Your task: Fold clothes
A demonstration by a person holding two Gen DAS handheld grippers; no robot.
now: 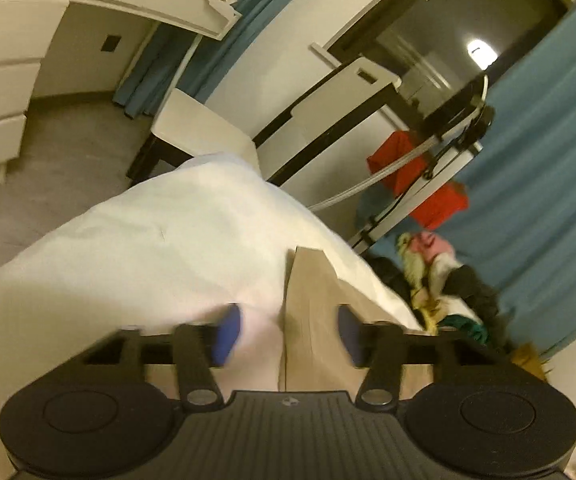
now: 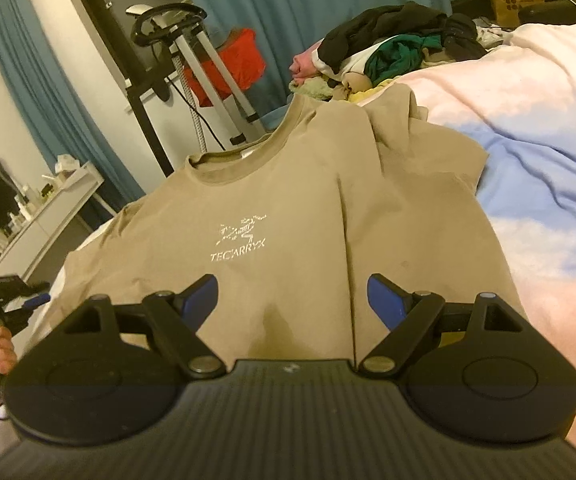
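A tan T-shirt (image 2: 288, 200) with a white logo lies face up on the bed, neck hole toward the far left. My right gripper (image 2: 292, 300) is open above the shirt's lower part, with blue pads (image 2: 384, 300) spread wide and nothing between them. My left gripper (image 1: 288, 328) is open at the bed's edge, over the edge of the tan shirt (image 1: 312, 292) and the white sheet. The left gripper also shows at the left edge of the right wrist view (image 2: 12, 300), held in a hand.
The bed has a white and blue cover (image 2: 528, 140). A pile of mixed clothes (image 2: 392, 48) lies at its far end. A garment steamer stand (image 2: 192, 60) and a red item (image 2: 232, 64) stand beside the bed. A white dresser (image 1: 0, 92) is across the floor.
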